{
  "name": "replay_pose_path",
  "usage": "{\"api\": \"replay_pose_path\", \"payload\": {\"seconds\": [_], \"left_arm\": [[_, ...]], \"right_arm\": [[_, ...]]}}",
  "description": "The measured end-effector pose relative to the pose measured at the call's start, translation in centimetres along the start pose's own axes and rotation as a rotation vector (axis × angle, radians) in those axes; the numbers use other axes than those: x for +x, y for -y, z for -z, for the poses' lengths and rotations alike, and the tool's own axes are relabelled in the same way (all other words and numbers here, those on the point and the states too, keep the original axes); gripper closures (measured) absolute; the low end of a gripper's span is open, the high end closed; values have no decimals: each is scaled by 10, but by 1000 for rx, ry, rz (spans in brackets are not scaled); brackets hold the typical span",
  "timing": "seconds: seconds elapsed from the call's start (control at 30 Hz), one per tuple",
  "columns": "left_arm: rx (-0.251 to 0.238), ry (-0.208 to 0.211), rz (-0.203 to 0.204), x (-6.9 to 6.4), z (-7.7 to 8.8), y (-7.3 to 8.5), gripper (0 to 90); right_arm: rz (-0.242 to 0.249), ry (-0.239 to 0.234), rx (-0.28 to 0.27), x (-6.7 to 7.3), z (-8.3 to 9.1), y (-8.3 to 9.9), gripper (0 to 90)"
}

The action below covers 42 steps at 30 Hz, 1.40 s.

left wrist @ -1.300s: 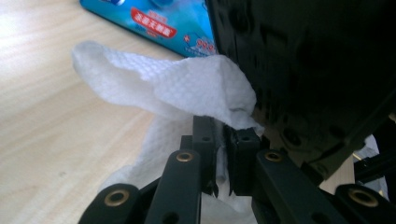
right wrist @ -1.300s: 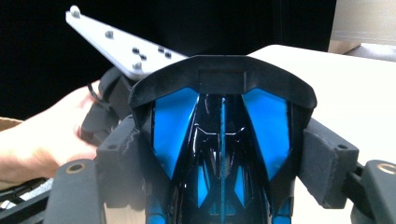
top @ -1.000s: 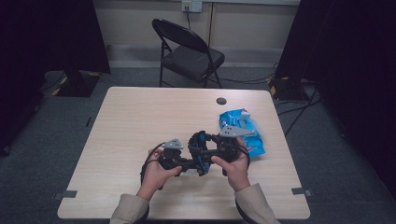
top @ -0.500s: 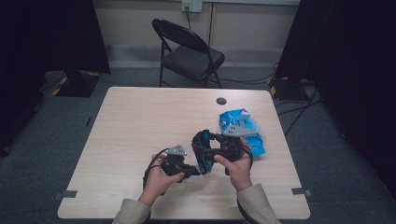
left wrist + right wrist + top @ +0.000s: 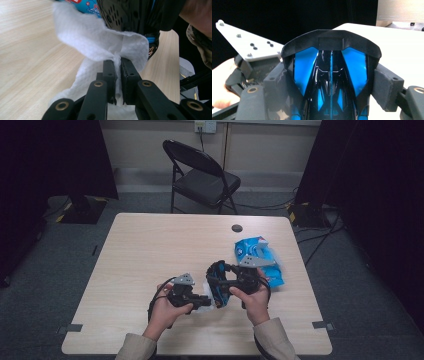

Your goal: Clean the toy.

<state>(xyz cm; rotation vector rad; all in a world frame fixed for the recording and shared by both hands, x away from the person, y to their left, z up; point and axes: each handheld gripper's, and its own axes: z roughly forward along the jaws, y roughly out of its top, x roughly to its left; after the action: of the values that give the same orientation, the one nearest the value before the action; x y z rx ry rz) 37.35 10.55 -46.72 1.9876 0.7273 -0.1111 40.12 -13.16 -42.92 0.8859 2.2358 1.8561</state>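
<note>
My right gripper [image 5: 228,283] is shut on a black object with blue panels [image 5: 218,279], held just above the table. In the right gripper view the grey pads [image 5: 278,82] press on both sides of the black and blue object [image 5: 330,65]. My left gripper [image 5: 207,301] is shut on a white wipe [image 5: 205,286] at the object's near-left side. Seen from the left gripper view, the left gripper [image 5: 118,62] pinches a fold of the wipe [image 5: 87,42], which lies against the perforated black object [image 5: 127,15].
A blue wipe packet [image 5: 257,257] lies on the wooden table [image 5: 150,250] right of the hands. A small black disc [image 5: 237,228] sits near the far edge. A black folding chair [image 5: 202,177] stands beyond the table. The left half of the tabletop is bare.
The left gripper with the wipe has shifted slightly toward the near edge, along the object. The right gripper has kept still with the object in it.
</note>
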Motion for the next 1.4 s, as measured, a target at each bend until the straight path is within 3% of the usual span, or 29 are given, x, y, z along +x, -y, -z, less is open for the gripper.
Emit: {"api": "replay_pose_path", "payload": {"seconds": [0.3,0.53,0.9,1.4], "left_arm": [[-27,-61,-9,8,25,-7,833],[-43,-111,-1,17,48,-6,835],[-32,-156,34,33,64,10,835],[-35,-183,47,43,75,21,835]], "right_arm": [[-12,4,9,-3,4,4,259],[-15,50,10,-12,20,5,259],[-37,141,58,-33,42,21,259],[-41,171,101,-39,30,29,259]]}}
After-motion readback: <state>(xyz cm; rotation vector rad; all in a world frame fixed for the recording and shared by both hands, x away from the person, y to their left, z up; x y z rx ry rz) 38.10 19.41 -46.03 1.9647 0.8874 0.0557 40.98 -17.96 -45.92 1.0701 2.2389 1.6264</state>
